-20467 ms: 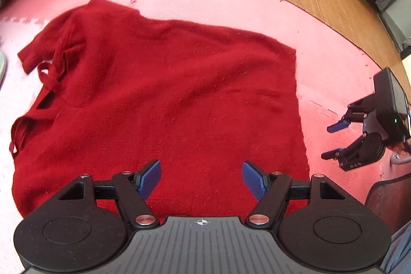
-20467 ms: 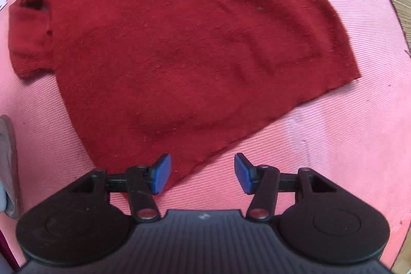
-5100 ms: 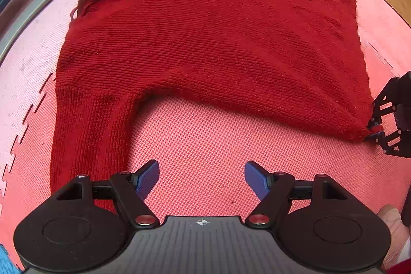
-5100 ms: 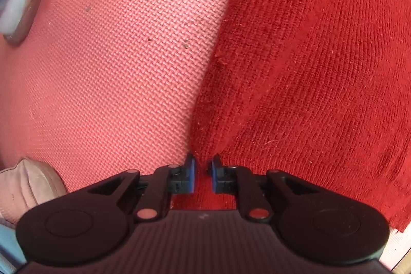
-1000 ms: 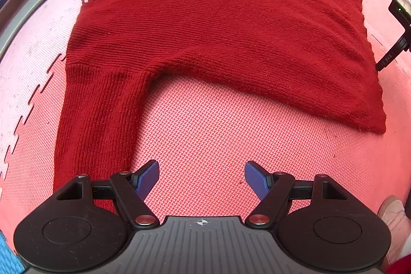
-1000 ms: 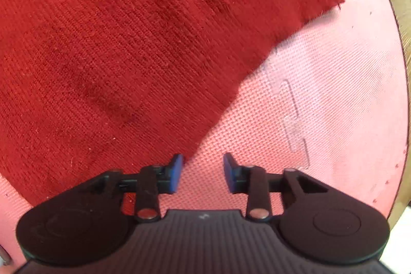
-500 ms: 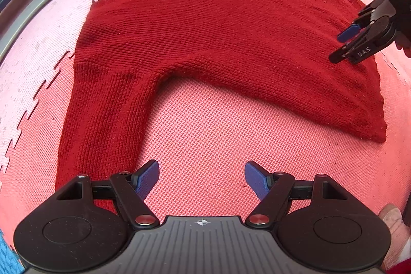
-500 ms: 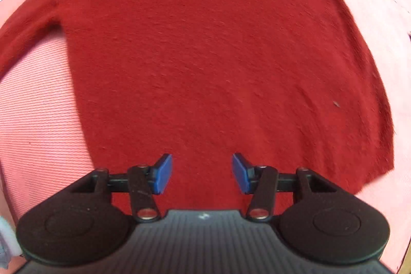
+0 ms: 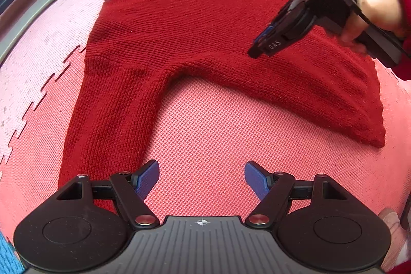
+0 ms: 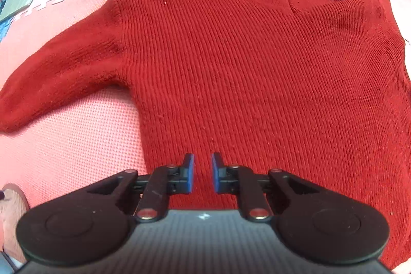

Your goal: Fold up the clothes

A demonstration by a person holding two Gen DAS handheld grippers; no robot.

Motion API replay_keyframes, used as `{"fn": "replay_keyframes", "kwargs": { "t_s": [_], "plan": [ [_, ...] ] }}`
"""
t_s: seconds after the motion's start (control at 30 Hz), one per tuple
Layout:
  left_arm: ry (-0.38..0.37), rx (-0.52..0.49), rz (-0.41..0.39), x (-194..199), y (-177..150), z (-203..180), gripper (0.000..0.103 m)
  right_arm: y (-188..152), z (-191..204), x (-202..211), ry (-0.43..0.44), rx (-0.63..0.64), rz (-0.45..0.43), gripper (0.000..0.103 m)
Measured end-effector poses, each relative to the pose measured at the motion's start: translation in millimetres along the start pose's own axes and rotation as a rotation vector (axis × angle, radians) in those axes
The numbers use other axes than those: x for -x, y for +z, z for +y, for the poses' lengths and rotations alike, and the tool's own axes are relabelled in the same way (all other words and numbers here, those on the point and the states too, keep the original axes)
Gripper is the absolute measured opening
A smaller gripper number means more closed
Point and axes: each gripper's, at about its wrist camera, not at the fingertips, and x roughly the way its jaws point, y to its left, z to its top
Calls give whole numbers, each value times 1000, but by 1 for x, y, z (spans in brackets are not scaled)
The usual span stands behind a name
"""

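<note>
The red sweater [image 9: 205, 25] lies flat on the pink foam floor mat [image 9: 218, 145], filling the upper half of the left wrist view; one sleeve [image 9: 108, 120] runs down the left of the frame. The left gripper [image 9: 201, 177] hovers over bare mat, fingers spread wide and released. The right gripper [image 10: 203, 172] hangs above the sweater body at lower centre; its fingers have just been closing, a narrow gap remains, nothing is between them.

Sweater [image 9: 205, 25] flat on mat [image 9: 218, 145]; sleeve [image 9: 108, 125] left.
</note>
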Motion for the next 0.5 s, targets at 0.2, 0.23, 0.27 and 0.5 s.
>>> {"fn": "replay_keyframes", "kwargs": {
  "t_s": [0.2, 0.23, 0.27, 0.5],
  "plan": [
    [-10, 3, 12, -1, -6, 2, 76, 27, 9, -16, 11, 13, -3, 15],
    [-13, 1, 14, -1, -7, 2, 76, 31, 13, -20, 12, 20, -8, 15],
    [-16, -1, 16, -2, -8, 2, 76, 33, 18, -24, 15, 25, -11, 15],
    [-9, 5, 4, 4, -11, 3, 76, 48, 32, -35, 8, 90, -20, 15]
  ]
}}
